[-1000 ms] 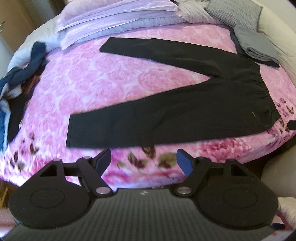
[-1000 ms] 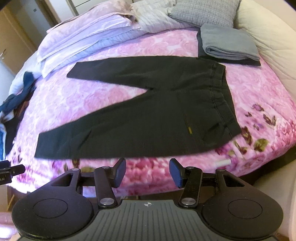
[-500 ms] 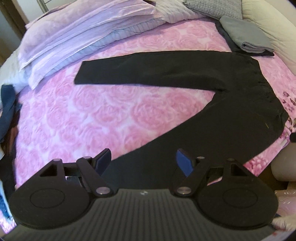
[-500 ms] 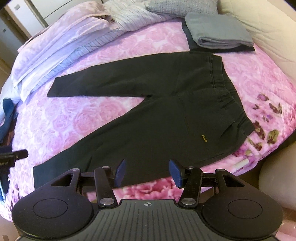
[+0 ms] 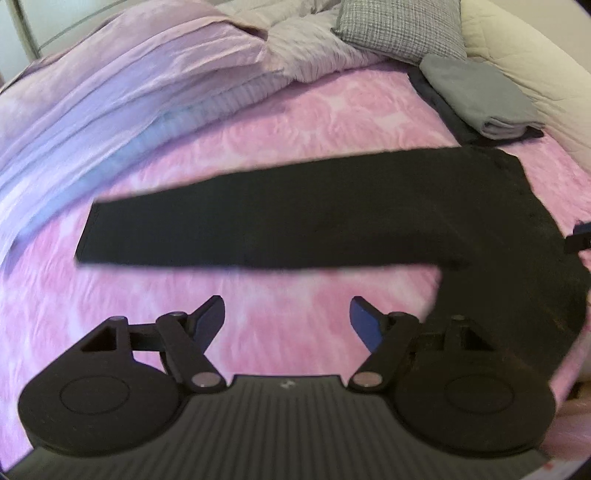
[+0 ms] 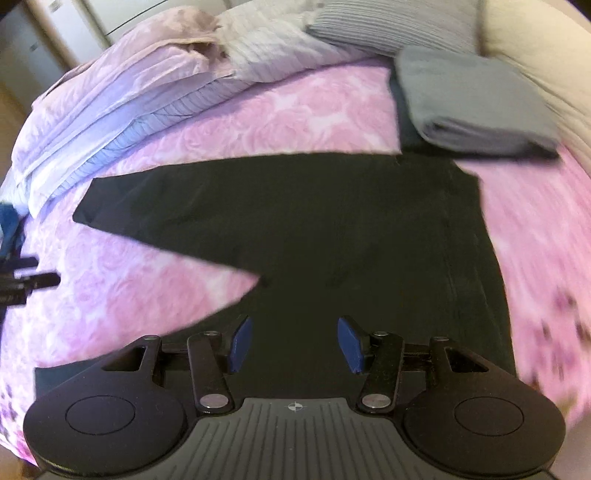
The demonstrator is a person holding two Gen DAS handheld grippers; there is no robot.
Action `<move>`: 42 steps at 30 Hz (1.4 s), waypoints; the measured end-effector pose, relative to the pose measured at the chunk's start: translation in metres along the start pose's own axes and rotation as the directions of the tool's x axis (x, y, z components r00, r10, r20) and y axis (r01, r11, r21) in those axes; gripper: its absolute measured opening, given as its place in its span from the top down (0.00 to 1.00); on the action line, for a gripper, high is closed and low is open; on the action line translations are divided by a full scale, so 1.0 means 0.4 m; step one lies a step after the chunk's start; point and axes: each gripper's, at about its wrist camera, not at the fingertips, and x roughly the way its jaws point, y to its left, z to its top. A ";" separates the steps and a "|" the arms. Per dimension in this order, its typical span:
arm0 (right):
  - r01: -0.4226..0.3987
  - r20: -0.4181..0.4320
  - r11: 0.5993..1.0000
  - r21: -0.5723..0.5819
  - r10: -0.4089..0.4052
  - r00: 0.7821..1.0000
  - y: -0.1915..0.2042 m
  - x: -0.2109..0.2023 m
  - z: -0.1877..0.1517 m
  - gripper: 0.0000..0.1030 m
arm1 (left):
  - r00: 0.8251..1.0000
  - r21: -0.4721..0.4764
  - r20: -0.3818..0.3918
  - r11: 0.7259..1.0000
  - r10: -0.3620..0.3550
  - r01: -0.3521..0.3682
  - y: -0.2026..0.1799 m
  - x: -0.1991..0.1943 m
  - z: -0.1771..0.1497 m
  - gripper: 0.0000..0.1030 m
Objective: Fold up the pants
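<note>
Black pants (image 5: 295,221) lie spread flat on a pink rose-patterned bedspread (image 5: 295,122), legs pointing left, waist to the right. In the left wrist view my left gripper (image 5: 287,319) is open above bare bedspread between the two legs, the far leg just ahead of it. In the right wrist view the pants (image 6: 332,229) fill the middle, and my right gripper (image 6: 293,343) is open over the seat area near the crotch. Nothing sits between either pair of fingers. The near leg is mostly hidden under both grippers.
Folded grey clothes (image 6: 472,103) on a dark garment lie at the back right by the waistband. Lilac and striped bedding (image 5: 129,99) is heaped along the back left, with a grey checked pillow (image 5: 399,29) behind. A cream quilted headboard (image 5: 524,55) stands at the right.
Both grippers have moved forward over the bed and closer to the pants. The near leg has slid beneath the view, and the far leg now looms larger. Both stay open.
</note>
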 end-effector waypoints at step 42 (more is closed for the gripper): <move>0.279 0.337 0.727 -0.627 -0.070 0.939 0.037 0.162 -0.007 0.93 | 0.972 0.332 0.229 0.934 0.053 -0.129 0.101 0.247 0.055 0.95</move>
